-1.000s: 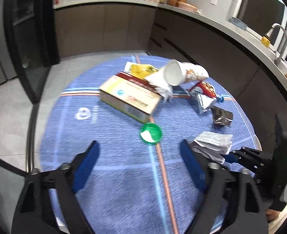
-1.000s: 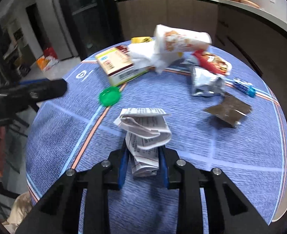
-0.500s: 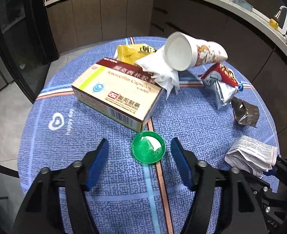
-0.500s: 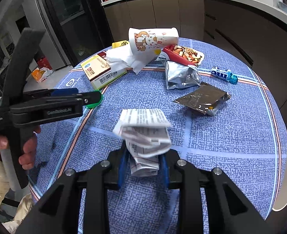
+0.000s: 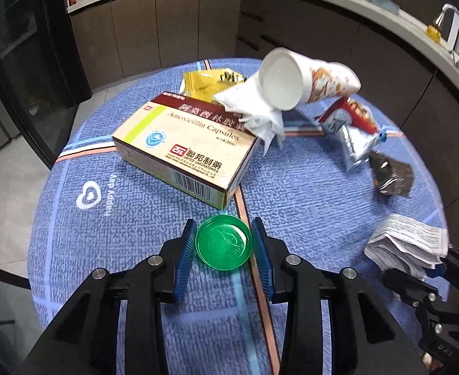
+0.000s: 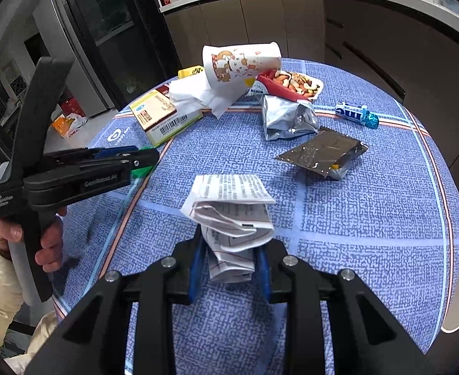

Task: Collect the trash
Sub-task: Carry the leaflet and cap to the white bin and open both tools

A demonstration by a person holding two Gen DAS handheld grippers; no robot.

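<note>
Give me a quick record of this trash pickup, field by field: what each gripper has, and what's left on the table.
left gripper: closed around green lid, pads at its sides
right gripper: shut on folded paper leaflet
surface: round table, blue cloth
left to collect: medicine box, tissue, paper cup, yellow packet, nut packet, silver bag, dark foil pouch, blue candy wrapper

The left gripper (image 5: 224,243) has pushed forward toward the amoxicillin box (image 5: 187,147) and narrowed from wide open — its blue pads (image 5: 185,250) now flank the green lid (image 5: 224,242) just short of that box.
</note>
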